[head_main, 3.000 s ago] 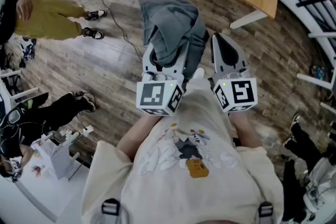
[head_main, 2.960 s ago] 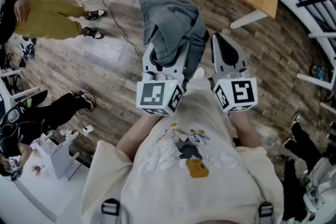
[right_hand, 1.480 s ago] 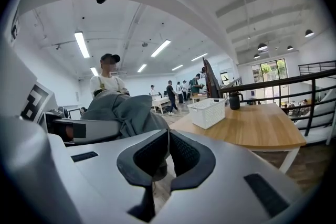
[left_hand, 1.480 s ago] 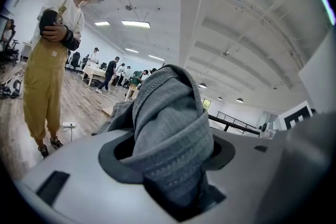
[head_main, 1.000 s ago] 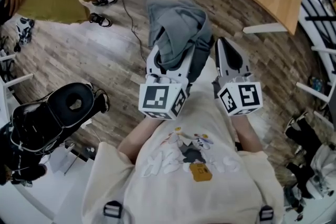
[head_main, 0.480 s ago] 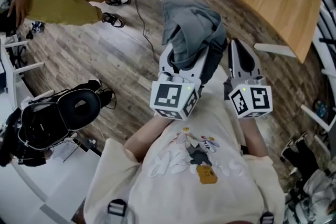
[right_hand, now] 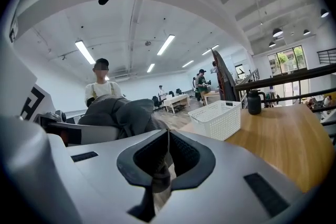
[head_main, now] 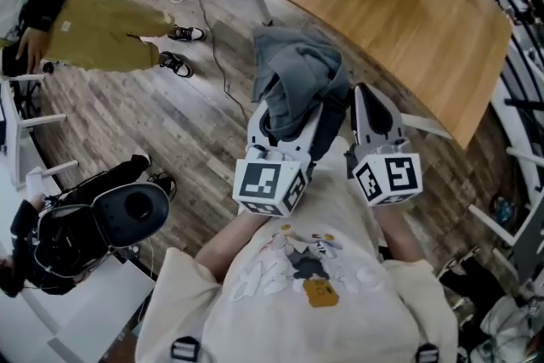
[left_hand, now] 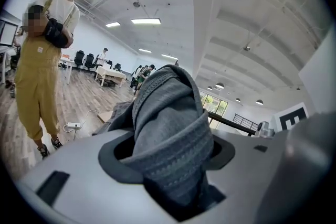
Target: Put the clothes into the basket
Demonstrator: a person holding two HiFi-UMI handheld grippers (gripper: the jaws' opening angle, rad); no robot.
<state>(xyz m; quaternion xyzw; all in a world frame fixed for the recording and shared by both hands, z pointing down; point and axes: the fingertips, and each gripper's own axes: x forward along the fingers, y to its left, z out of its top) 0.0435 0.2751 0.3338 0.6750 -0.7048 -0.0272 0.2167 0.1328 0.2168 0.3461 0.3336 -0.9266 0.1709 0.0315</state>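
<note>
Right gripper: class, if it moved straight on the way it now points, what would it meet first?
Probably the light wooden table, near its edge beside the white perforated plastic basket; depth is unclear.

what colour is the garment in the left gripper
Grey; the garment shows best in the left gripper view.

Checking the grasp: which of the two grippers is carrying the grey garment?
The left gripper: the grey garment is clamped between its jaws. The right gripper has its jaws shut together with nothing between them.
</note>
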